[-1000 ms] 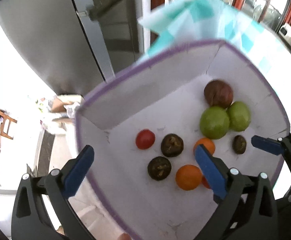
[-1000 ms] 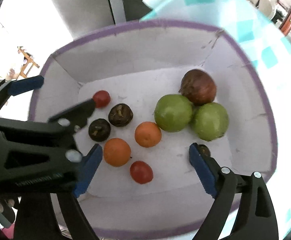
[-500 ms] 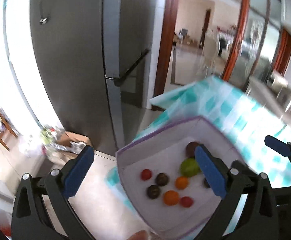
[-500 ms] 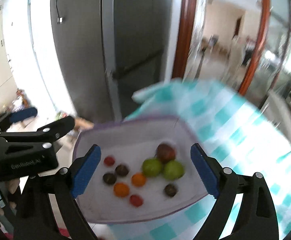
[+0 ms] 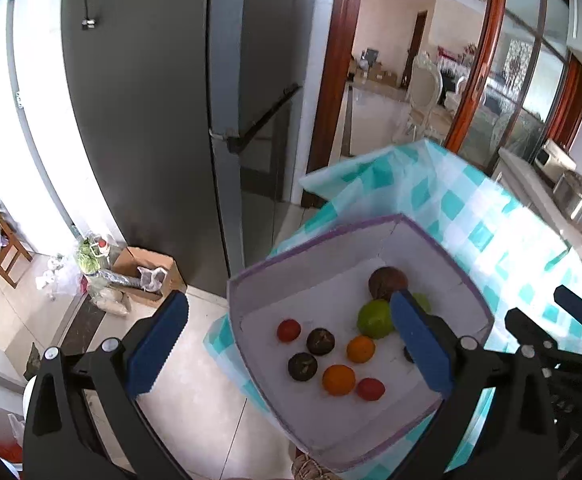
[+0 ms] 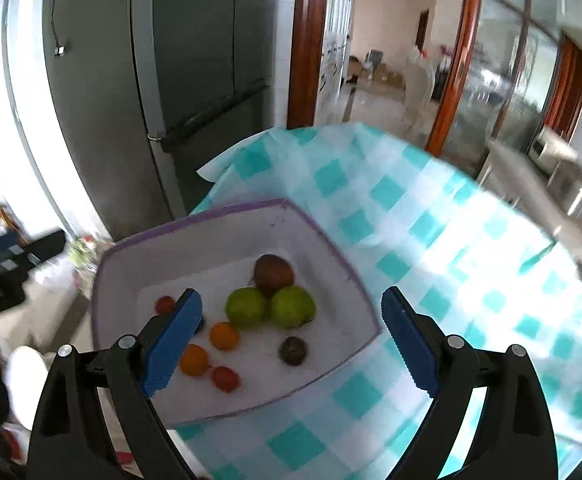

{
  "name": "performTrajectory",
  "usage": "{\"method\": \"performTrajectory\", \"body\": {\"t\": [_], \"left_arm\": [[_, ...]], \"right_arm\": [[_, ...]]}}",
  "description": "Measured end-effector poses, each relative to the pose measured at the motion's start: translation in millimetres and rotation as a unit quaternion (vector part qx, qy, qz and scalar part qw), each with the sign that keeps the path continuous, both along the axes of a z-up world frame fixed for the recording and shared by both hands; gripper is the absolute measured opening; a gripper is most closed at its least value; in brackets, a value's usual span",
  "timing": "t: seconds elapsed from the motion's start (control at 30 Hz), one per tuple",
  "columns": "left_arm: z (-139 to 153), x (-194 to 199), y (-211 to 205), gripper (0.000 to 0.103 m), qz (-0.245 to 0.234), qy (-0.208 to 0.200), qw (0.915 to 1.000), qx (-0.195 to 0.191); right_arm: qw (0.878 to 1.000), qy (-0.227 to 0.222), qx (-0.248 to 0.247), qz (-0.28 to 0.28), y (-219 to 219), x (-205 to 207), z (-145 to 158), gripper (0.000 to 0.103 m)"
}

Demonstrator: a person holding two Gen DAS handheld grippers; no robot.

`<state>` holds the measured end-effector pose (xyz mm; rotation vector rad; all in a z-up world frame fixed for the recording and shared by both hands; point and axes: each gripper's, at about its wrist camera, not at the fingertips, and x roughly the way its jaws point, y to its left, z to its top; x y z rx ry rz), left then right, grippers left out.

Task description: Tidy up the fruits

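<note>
A white box with a purple rim (image 5: 315, 248) (image 6: 227, 210) sits at the corner of a table with a teal checked cloth (image 6: 431, 232). It holds two green fruits (image 6: 247, 307), a brown round fruit (image 6: 273, 271), two oranges (image 5: 338, 379), two red tomatoes (image 5: 288, 330) and several small dark fruits (image 5: 320, 341). My left gripper (image 5: 289, 344) is open and empty, high above the box's left side. My right gripper (image 6: 291, 336) is open and empty, high above the box's near right part.
A tall grey refrigerator (image 5: 151, 100) stands behind the table's corner. A cardboard box and bags (image 5: 139, 272) lie on the tiled floor to the left. A counter with appliances (image 5: 571, 196) runs along the right. A doorway (image 5: 391, 60) opens at the back.
Both grippers have risen far up and back from the box, which now looks much smaller. Both stayed open. The fruits have not moved.
</note>
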<state>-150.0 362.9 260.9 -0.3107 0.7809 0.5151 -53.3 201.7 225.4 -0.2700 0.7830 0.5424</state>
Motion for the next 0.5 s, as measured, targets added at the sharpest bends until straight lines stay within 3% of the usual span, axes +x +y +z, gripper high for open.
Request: {"method": "performTrajectory", "body": {"t": [0.17,0.33,0.5], "left_arm": [[-36,19,-9,0.101,-0.013,0.045,0.9988,0.014],[-74,39,-8,0.101,-0.032,0.090,0.9950,-0.027],[-99,56,-9,0.101,-0.038,0.123,0.9913,-0.029]], "right_arm": [[1.000,0.017,-0.021,-0.013,10,13,-12,0.089],[0.997,0.055,-0.046,-0.014,19,29,-42,0.088],[0.993,0.088,-0.083,0.001,36,43,-77,0.087]]}}
